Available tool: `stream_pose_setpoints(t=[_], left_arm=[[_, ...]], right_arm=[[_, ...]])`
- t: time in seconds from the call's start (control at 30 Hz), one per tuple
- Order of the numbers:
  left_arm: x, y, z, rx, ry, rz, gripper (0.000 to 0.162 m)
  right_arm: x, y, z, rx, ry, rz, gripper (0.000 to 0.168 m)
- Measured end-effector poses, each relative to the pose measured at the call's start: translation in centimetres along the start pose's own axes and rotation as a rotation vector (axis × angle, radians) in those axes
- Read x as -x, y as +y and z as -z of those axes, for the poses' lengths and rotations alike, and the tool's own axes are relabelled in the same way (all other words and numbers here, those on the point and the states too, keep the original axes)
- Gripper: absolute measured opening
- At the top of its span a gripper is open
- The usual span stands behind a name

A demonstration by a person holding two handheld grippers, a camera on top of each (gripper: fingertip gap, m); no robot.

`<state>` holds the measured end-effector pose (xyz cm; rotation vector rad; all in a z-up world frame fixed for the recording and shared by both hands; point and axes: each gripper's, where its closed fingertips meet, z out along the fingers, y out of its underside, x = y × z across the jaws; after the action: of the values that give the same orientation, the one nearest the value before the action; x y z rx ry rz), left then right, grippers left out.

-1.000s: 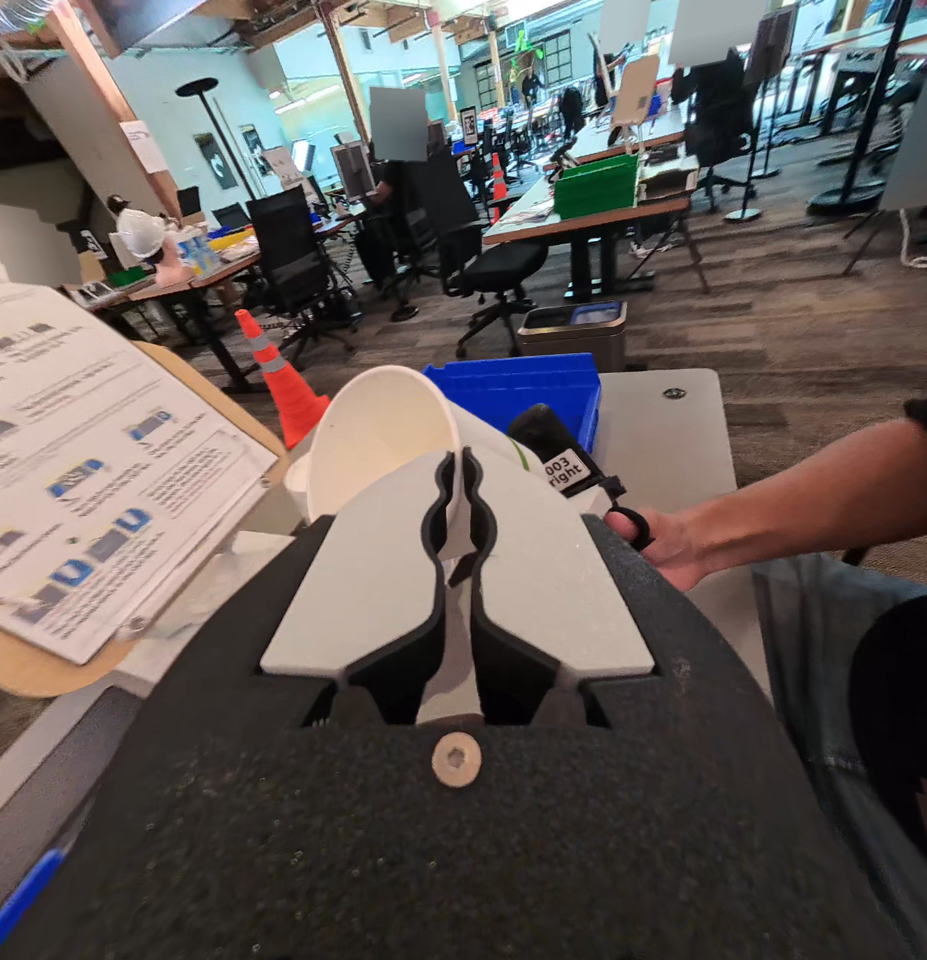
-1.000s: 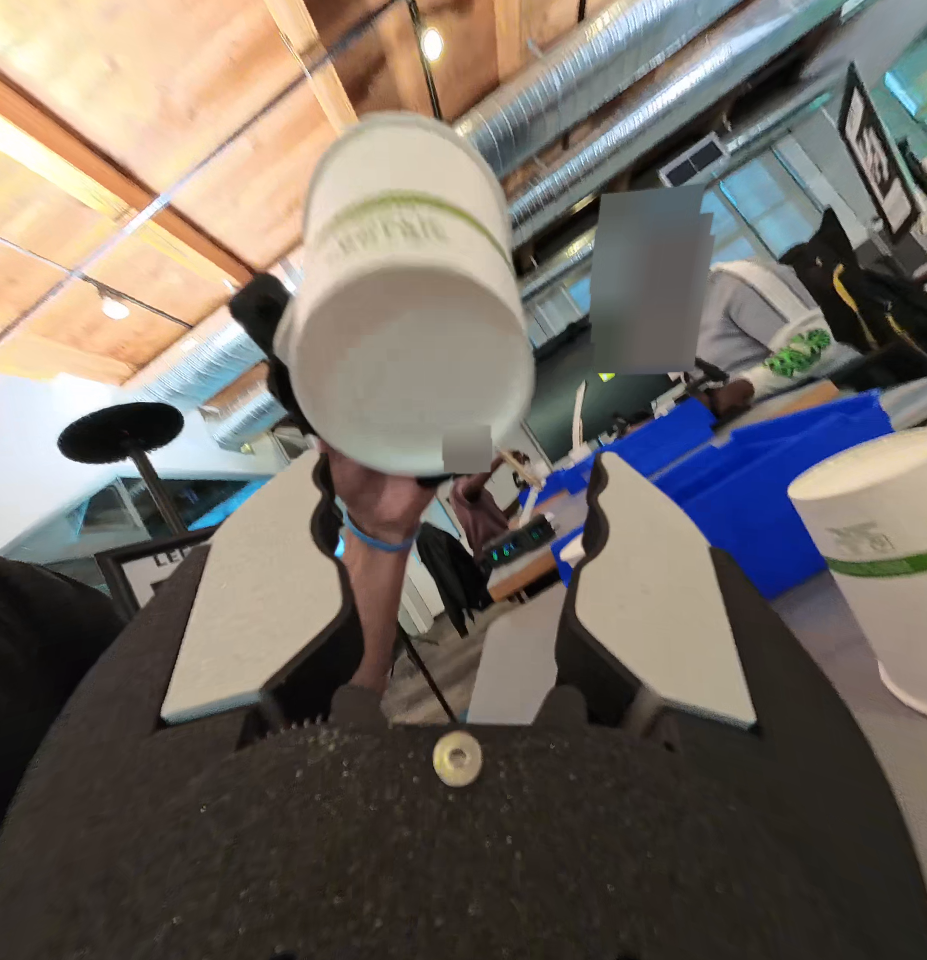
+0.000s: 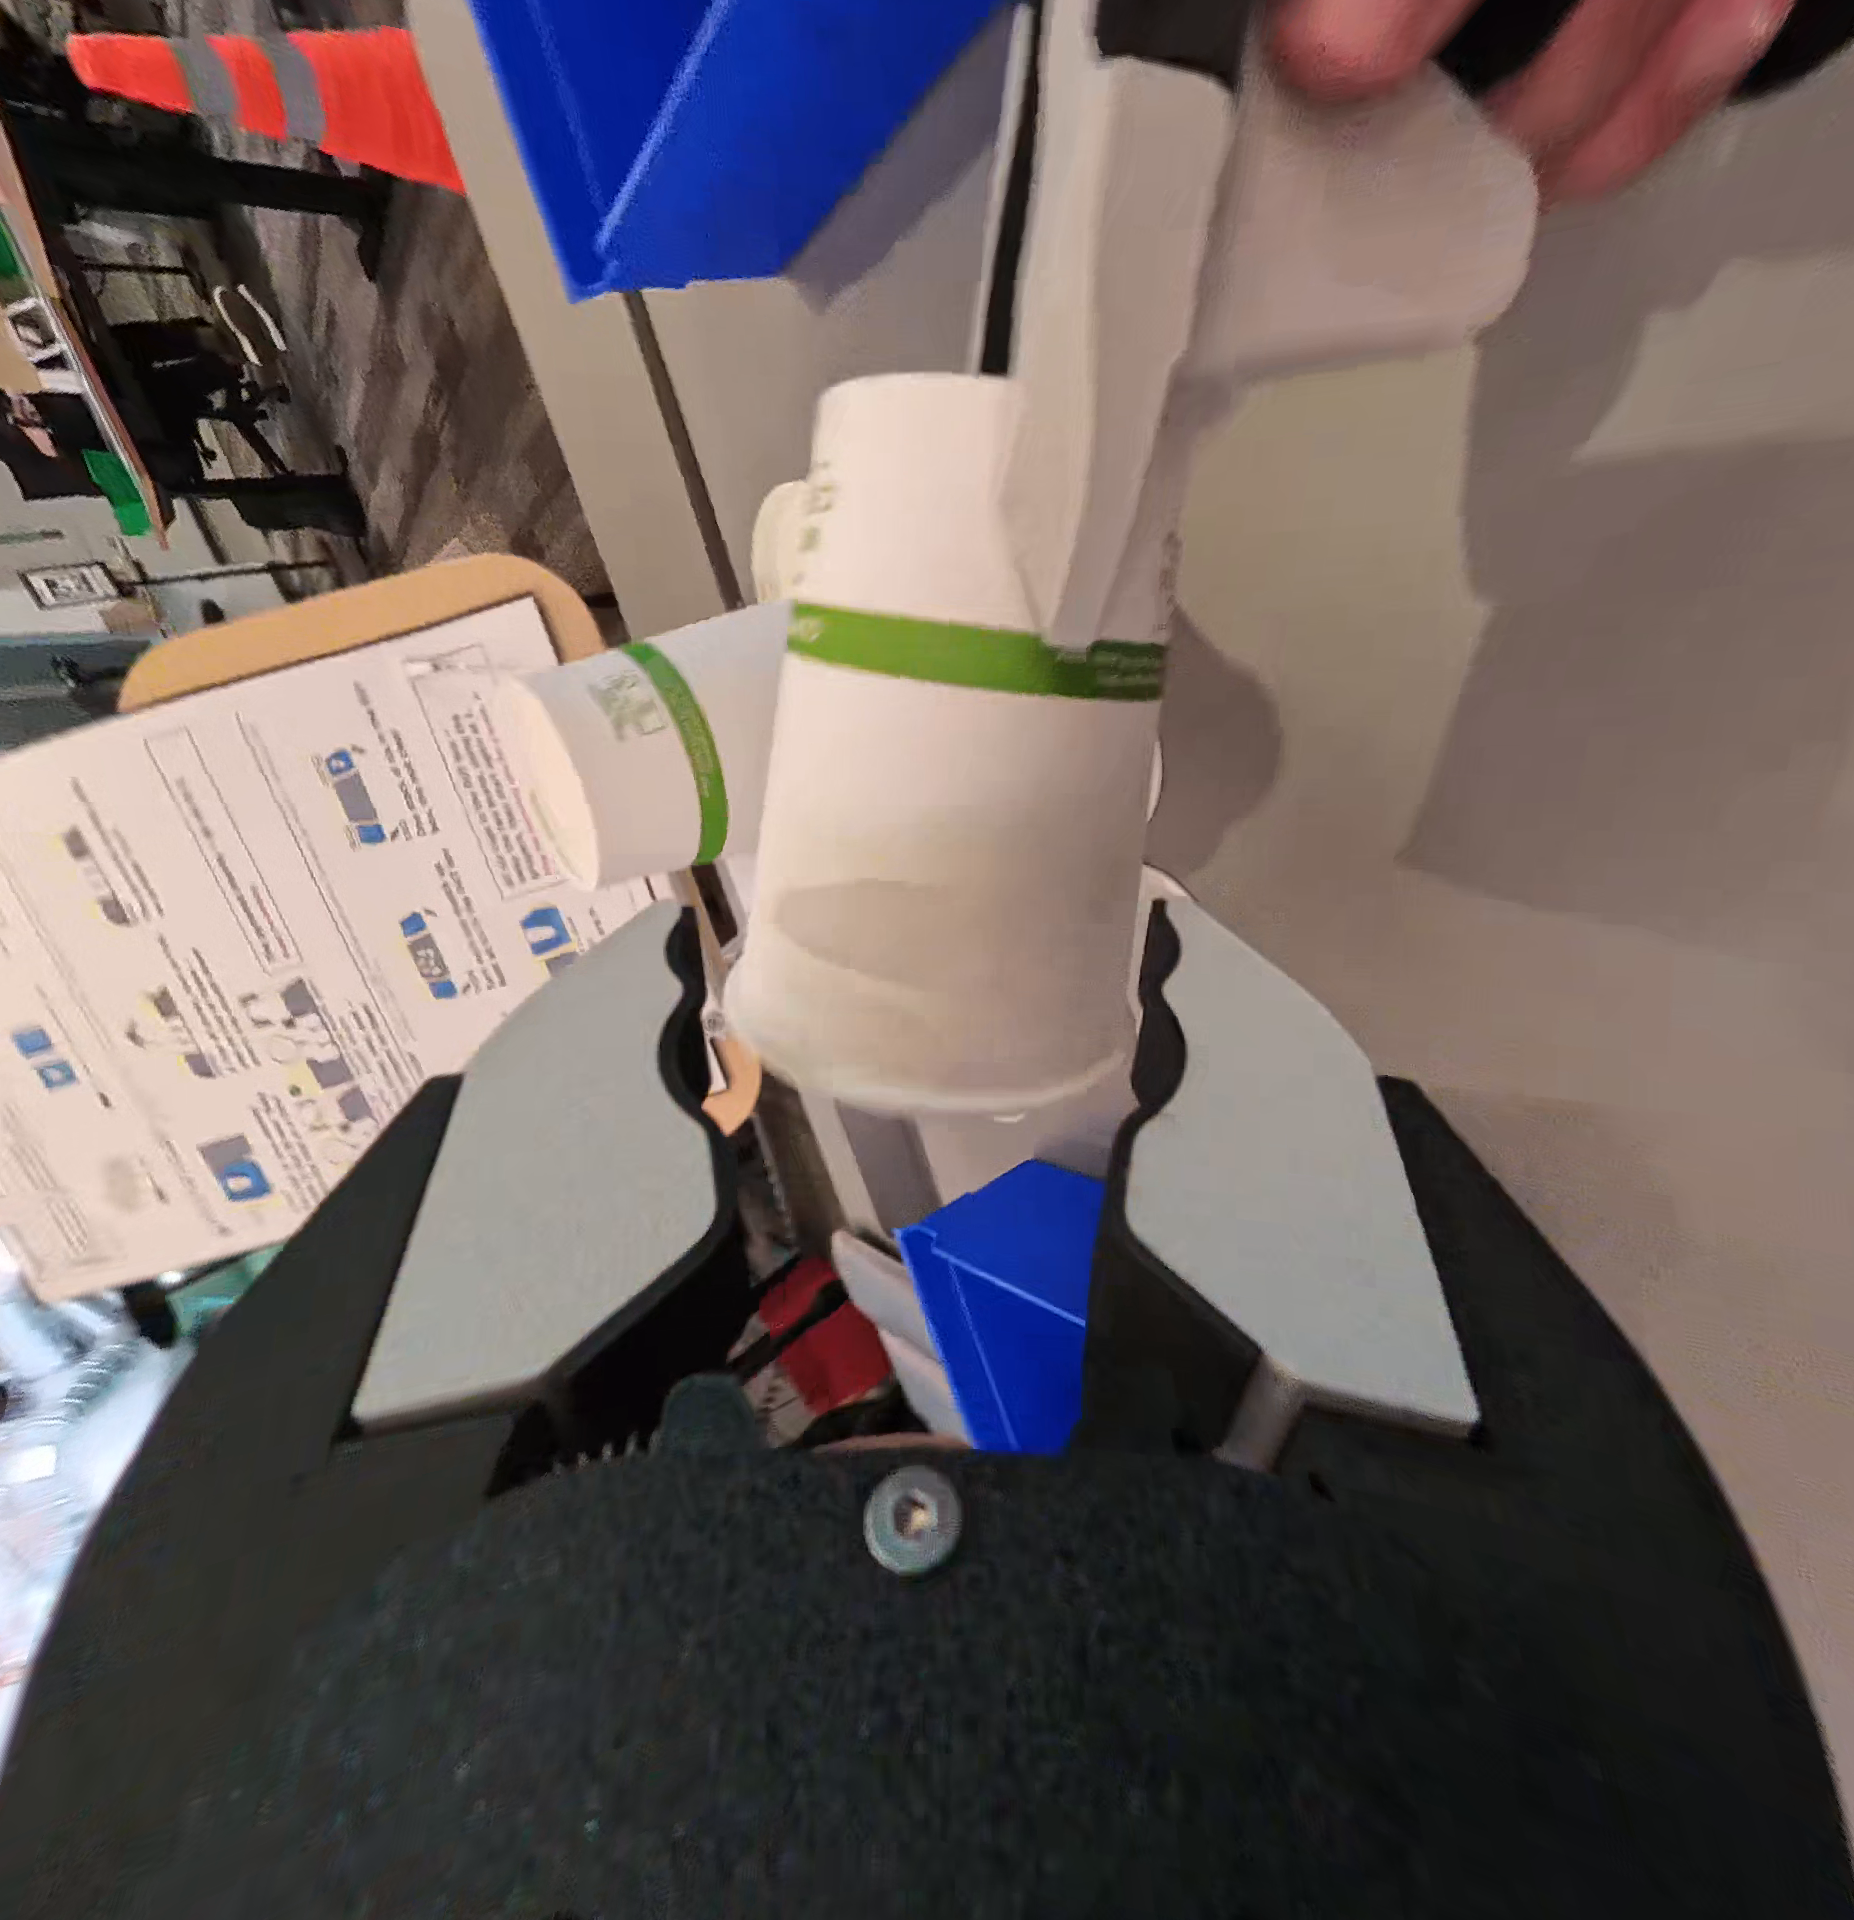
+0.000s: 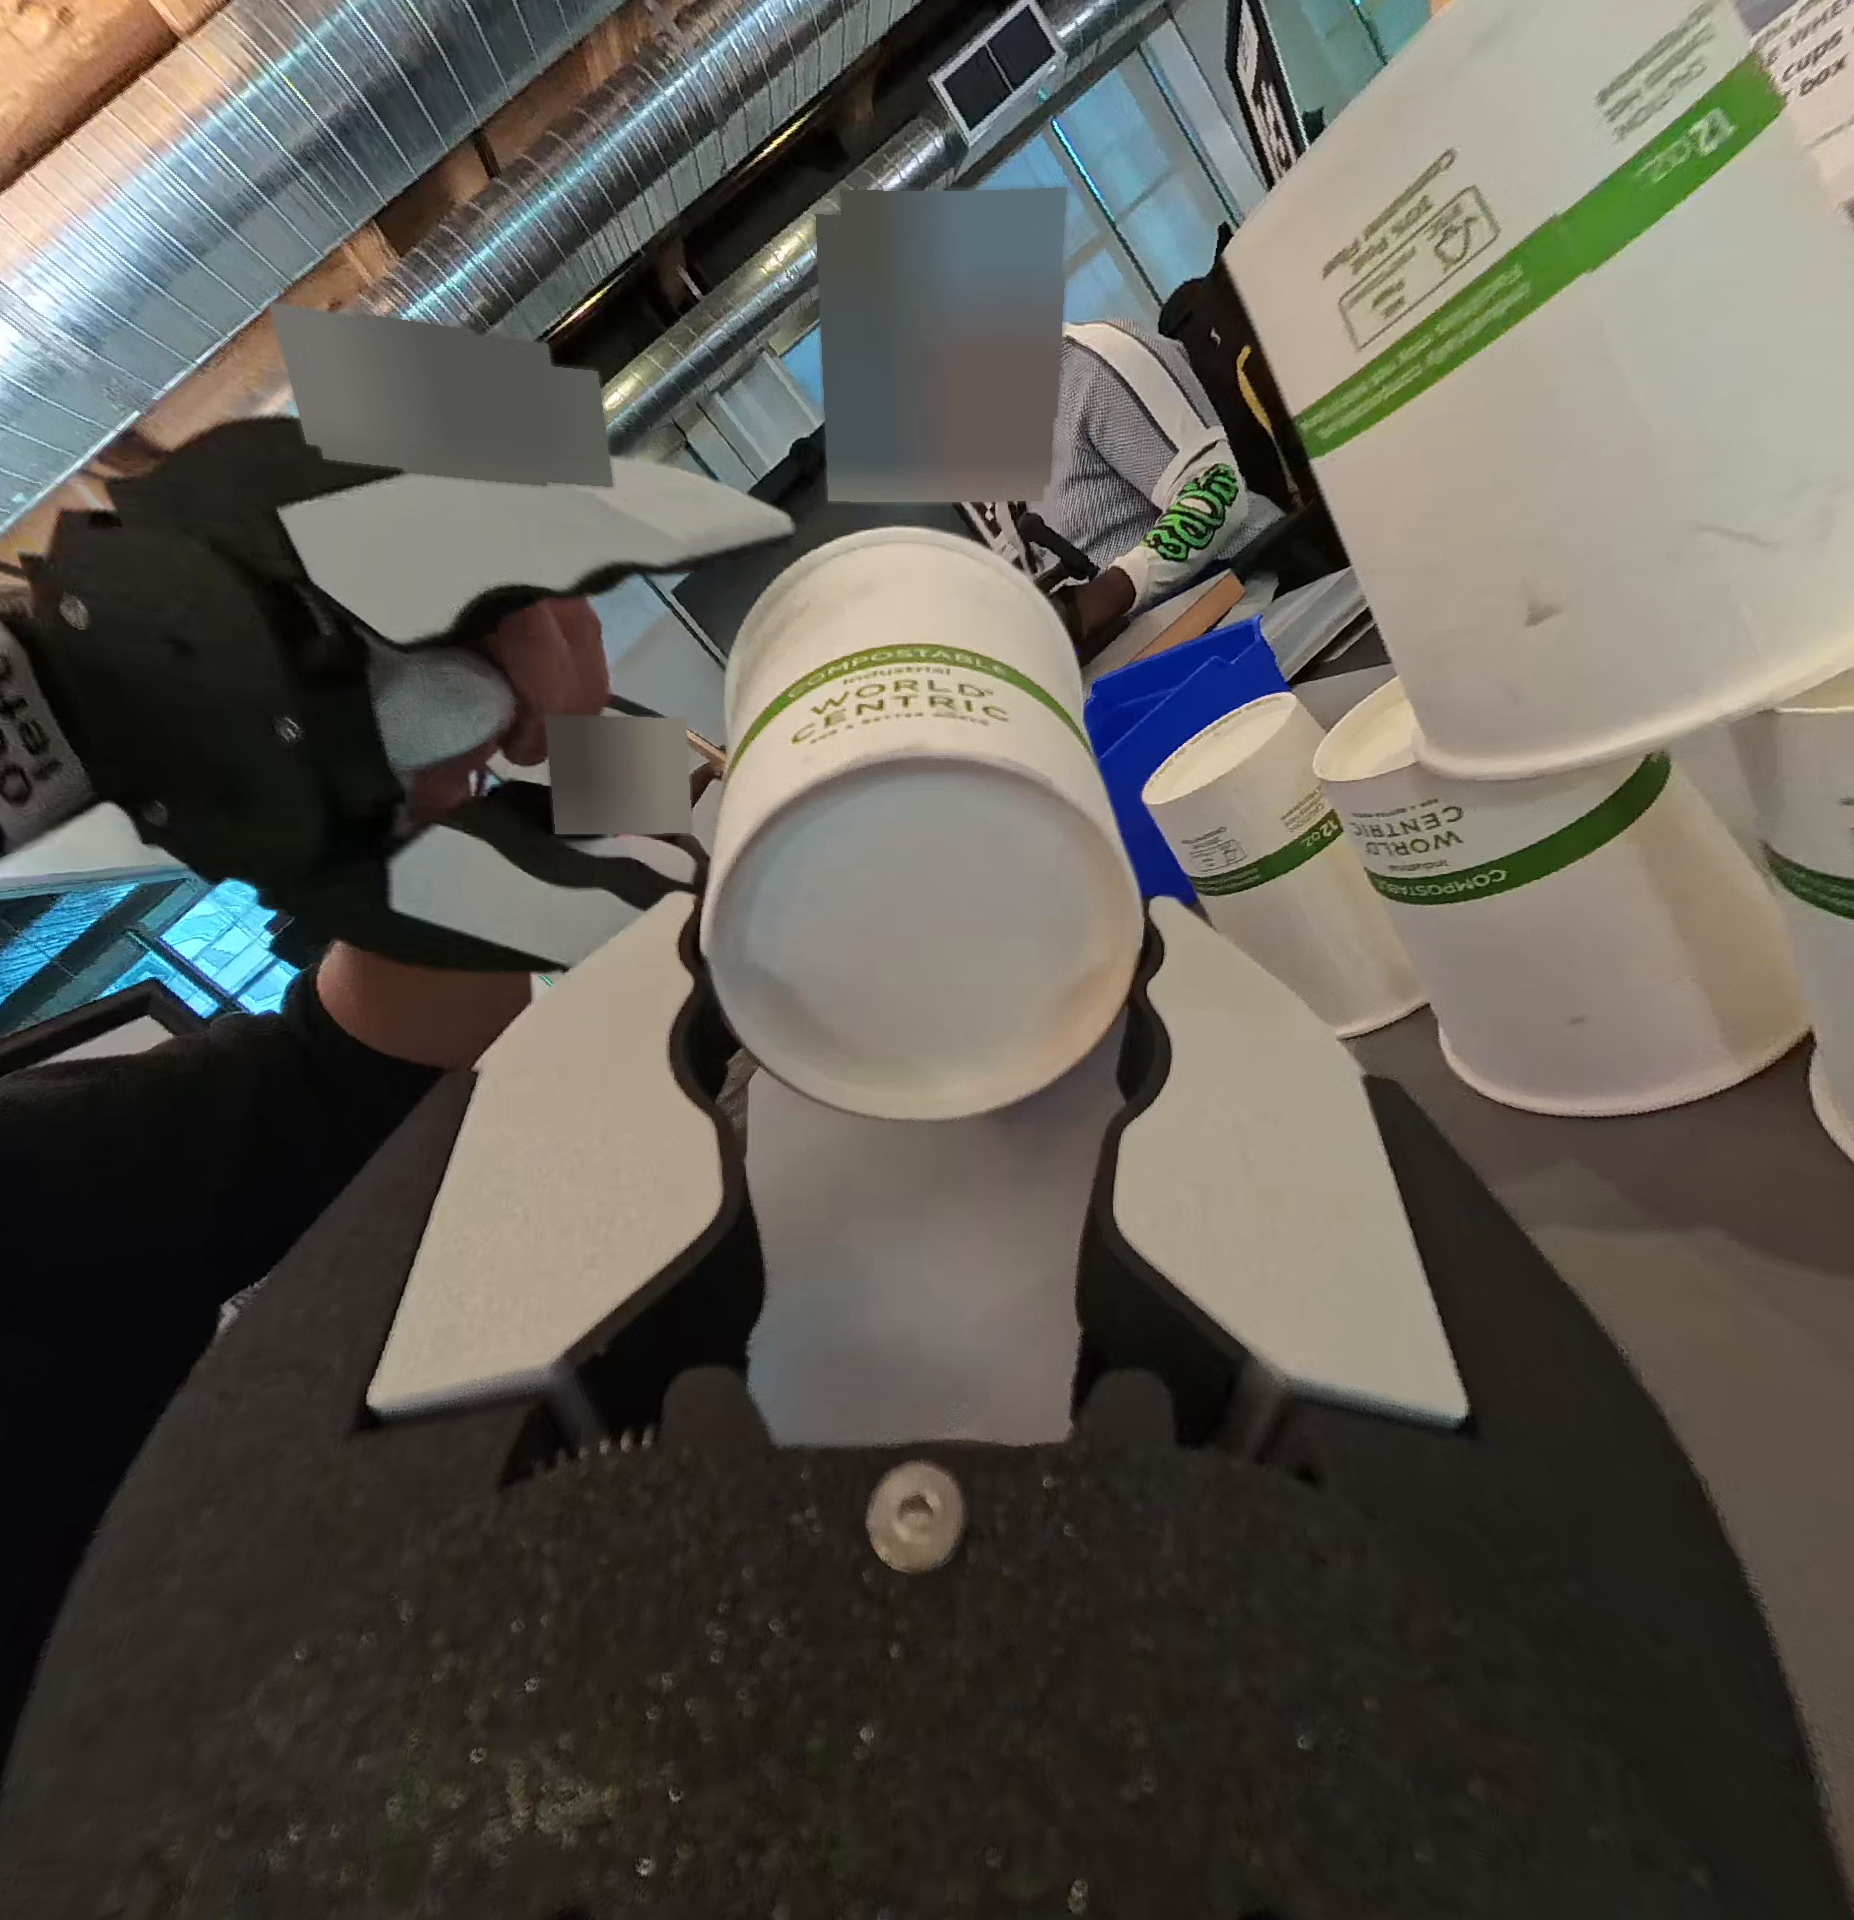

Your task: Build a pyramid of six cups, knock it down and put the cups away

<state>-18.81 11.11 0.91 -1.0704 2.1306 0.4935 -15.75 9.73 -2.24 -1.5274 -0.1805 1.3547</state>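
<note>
Here we are mid-build. The right tongs (image 4: pixel 918 935) are clamped on a white paper cup with a green band (image 4: pixel 902 810). The tips pinch its sides close to the flat base, which faces straight back at the wrist camera. The cup is in the air, well left of the stack and not touching it.

The left tongs (image 3: pixel 918 977) are spread wide. From their own camera the cup seems to sit between the tips with a sliver of gap on each side. That view is smeared, so I say so cautiously.

Over on the grey tabletop (image 4: pixel 1629 1299) stands the bottom row of upturned cups (image 4: pixel 1557 935). A second-tier cup (image 4: pixel 1546 416) is already perched across two of them. A blue plastic bin (image 4: pixel 1162 717) waits just behind.

By my reading the held cup belongs beside that second-tier cup. To place it well:

- Turn the wrist so the mouth faces down before coming in.
- Approach from above, not from the side, so nothing gets nudged.
- Set the rim to bridge two bases evenly.
- Part the tips only once the cup sits flat, then lift straight up.

The grip is near the narrow end, so the cup may pivot, and a slow move should help.
</note>
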Motion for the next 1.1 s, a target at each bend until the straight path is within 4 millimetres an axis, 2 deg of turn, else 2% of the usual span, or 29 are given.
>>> stream_pose_setpoints(t=[0.23, 0.47, 0.6, 0.7, 0.83, 0.9, 0.97, 1.03, 1.1], left_arm=[[-1.6, 0.2, -3.2, 0.131, -0.008, -0.096, 0.086], [-2.1, 1.1, -4.7, 0.195, -0.058, -0.116, 0.089], [-2.0, 1.2, -5.0, 0.156, -0.121, -0.023, 0.088], [-1.1, 2.6, -5.0, 0.059, -0.222, 0.198, 0.087], [1.0, 6.5, -5.1, -0.173, -0.353, 0.79, 0.088], [2.3, 8.1, -4.9, -0.324, -0.421, 1.062, 0.088], [3.6, 8.6, -4.9, -0.479, -0.447, 1.287, 0.088], [4.8, 8.9, -5.4, -0.583, -0.492, 1.433, 0.088], [5.5, 9.4, -6.6, -0.582, -0.568, 1.529, 0.088]], right_arm=[[0.3, 0.8, -0.1, 0.057, 0.009, 0.032, 0.075], [-0.4, 1.8, -0.4, 0.133, 0.076, 0.072, 0.075], [-0.1, 0.9, -0.2, 0.104, 0.076, 0.11, 0.075], [-0.1, -1.2, 1.2, 0.048, 0.085, 0.136, 0.08], [0.3, -3.9, 2.9, -0.014, 0.11, 0.202, 0.077], [0.6, -4.5, 3.2, -0.017, 0.108, 0.229, 0.077], [0.8, -4.7, 3.4, -0.024, 0.103, 0.244, 0.075], [0.9, -4.7, 3.4, -0.029, 0.09, 0.235, 0.074], [1.0, -4.4, 3.2, -0.019, 0.071, 0.219, 0.073]])
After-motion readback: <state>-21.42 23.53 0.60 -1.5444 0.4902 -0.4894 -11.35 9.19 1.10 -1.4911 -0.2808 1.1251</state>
